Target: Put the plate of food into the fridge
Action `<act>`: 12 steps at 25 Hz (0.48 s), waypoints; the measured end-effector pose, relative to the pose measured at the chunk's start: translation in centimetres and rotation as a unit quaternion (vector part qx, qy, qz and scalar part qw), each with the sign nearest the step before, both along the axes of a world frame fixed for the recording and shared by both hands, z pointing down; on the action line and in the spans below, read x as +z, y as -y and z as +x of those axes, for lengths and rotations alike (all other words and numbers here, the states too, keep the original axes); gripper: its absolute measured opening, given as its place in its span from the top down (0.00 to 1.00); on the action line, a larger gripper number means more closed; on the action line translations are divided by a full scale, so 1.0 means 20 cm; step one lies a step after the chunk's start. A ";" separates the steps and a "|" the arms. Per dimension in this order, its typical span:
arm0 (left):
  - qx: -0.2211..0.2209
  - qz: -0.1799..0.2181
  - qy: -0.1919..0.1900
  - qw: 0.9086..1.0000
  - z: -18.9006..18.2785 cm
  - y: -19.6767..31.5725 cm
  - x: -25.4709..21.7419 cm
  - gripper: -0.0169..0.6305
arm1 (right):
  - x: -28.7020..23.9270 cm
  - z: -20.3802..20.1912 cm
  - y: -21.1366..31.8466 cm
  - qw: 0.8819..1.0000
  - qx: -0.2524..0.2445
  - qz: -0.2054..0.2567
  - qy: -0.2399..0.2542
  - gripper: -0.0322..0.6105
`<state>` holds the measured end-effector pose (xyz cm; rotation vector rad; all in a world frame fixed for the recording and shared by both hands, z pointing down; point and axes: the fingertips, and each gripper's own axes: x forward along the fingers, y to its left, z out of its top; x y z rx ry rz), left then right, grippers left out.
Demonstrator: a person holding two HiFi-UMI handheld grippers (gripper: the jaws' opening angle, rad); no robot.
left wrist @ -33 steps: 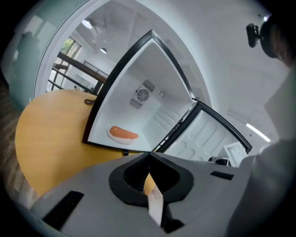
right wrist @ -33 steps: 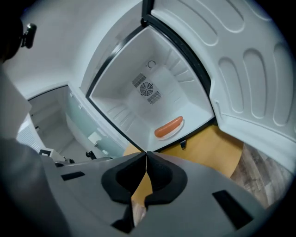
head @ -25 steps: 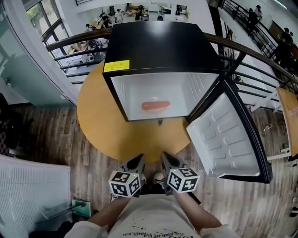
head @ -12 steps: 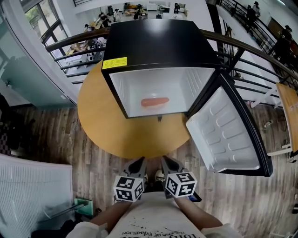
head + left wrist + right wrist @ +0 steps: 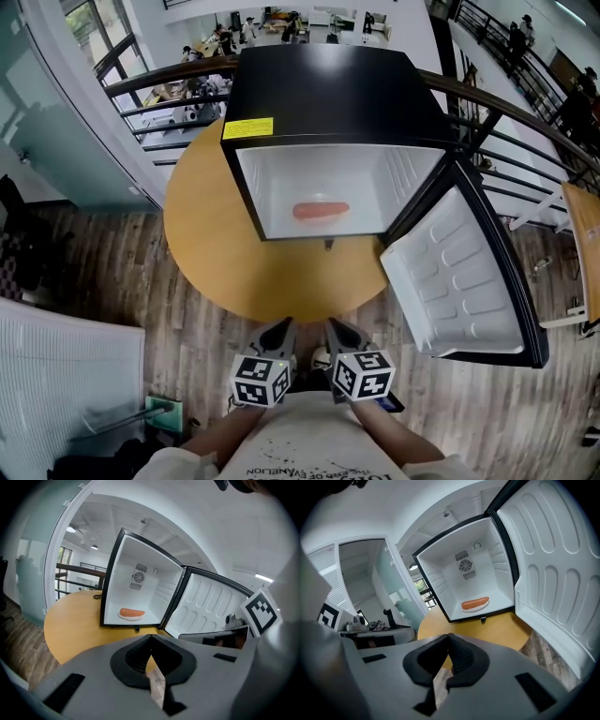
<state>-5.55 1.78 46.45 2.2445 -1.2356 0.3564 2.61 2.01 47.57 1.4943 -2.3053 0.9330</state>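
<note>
The mini fridge [image 5: 333,89] stands on the far part of a round wooden table [image 5: 281,281], and its door [image 5: 459,281] is swung wide open to the right. The plate of food [image 5: 321,210] lies inside on the fridge floor, roughly central. It carries 1 long orange-red piece, probably a sausage, though the white plate under it is hard to make out from above. Both gripper views show it lying across the compartment beneath the fan grille on the back wall.

The 2 grippers sit side by side at the near edge of the scene, close to the person's body and well apart from the fridge, over the plank floor [image 5: 187,328]. The left gripper [image 5: 278,330] has its jaws pressed together with nothing between them. The right gripper [image 5: 337,330], just beside it, is likewise closed and empty. Both point toward the open fridge.
</note>
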 end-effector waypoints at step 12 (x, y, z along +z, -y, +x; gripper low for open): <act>-0.002 0.007 -0.005 1.000 0.01 0.04 -0.01 0.94 | -0.01 0.00 0.05 1.000 -0.008 0.007 -0.003 0.91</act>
